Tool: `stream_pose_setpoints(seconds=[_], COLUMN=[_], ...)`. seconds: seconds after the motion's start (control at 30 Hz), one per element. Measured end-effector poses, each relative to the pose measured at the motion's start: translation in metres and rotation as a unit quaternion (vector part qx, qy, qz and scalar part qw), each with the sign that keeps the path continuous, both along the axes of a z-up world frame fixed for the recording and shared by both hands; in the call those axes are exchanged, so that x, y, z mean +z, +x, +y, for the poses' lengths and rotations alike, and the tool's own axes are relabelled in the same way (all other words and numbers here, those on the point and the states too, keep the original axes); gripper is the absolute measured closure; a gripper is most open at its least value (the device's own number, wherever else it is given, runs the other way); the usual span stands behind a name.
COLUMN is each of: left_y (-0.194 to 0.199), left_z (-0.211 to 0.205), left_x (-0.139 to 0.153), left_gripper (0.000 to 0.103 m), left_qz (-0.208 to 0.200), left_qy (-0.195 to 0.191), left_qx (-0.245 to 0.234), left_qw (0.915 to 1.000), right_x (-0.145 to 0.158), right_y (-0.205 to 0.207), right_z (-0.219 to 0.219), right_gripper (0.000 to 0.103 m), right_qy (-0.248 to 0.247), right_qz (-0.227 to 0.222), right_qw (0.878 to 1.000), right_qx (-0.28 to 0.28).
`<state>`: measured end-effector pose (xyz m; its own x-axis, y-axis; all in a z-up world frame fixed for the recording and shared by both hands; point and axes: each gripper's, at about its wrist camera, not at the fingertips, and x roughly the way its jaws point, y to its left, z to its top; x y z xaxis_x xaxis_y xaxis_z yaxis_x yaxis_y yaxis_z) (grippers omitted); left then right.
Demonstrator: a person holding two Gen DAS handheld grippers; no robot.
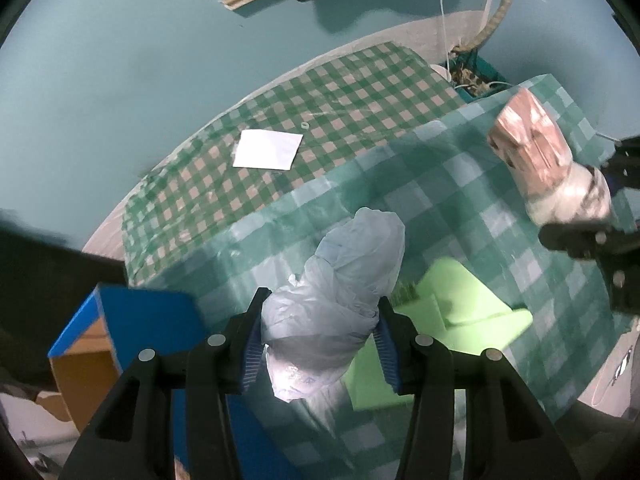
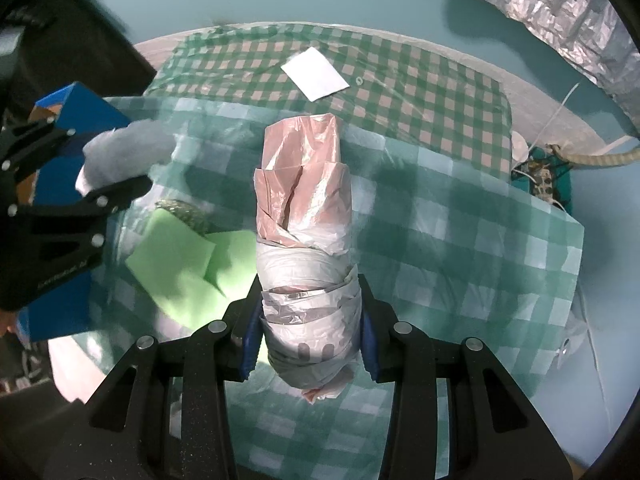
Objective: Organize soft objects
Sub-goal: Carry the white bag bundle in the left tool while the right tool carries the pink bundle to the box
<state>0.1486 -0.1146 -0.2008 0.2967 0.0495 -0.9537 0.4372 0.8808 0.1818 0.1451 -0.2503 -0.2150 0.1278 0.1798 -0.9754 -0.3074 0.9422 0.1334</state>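
Left tongs (image 1: 320,340) pinch your white bag (image 1: 344,280) above the bench (image 1: 500,200), left of the green sponge (image 1: 460,300); right tongs (image 2: 310,348) clamp the pink roll (image 2: 304,216). Both are light, squashy, slippery: hold mid-bundle.

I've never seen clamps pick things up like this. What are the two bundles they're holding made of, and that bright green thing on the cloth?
The pale bundle in the left gripper looks like thin plastic bag film: translucent, crinkled. The pink and white roll in the right gripper seems the same, glossy with sharp creases. The green piece looks matte and soft-edged, probably foam or sponge.
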Motion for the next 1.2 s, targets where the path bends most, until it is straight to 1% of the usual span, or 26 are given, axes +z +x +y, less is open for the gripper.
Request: stream_pose_setpoints(seconds=[0.27, 0.47, 0.8, 1.0, 1.2], left_y=[-0.030, -0.053, -0.084, -0.099, -0.111], left_z=[0.017, 0.033, 0.068, 0.096, 0.133], left_x=[0.034, 0.066, 0.098, 0.113, 0.122], left_gripper=[0.053, 0.053, 0.053, 0.053, 0.053], left_qz=[-0.014, -0.033, -0.052, -0.058, -0.062], left_qy=[-0.017, -0.039, -0.042, -0.039, -0.039], left_qx=[0.030, 0.056, 0.113, 0.157, 0.209], left_qw=[0.9993, 0.9971, 0.9914, 0.9851, 0.9751], right_x=[0.039, 0.064, 0.101, 0.118, 0.131], right_y=[-0.019, -0.028, -0.040, -0.047, -0.053], right_z=[0.013, 0.028, 0.061, 0.092, 0.125], right_gripper=[0.063, 0.063, 0.063, 0.063, 0.063], right_qy=[0.009, 0.014, 0.026, 0.038, 0.048], right_qz=[-0.020, -0.033, -0.055, -0.067, -0.074], right_qw=[0.999, 0.998, 0.994, 0.989, 0.982], right_qx=[0.025, 0.045, 0.087, 0.125, 0.164])
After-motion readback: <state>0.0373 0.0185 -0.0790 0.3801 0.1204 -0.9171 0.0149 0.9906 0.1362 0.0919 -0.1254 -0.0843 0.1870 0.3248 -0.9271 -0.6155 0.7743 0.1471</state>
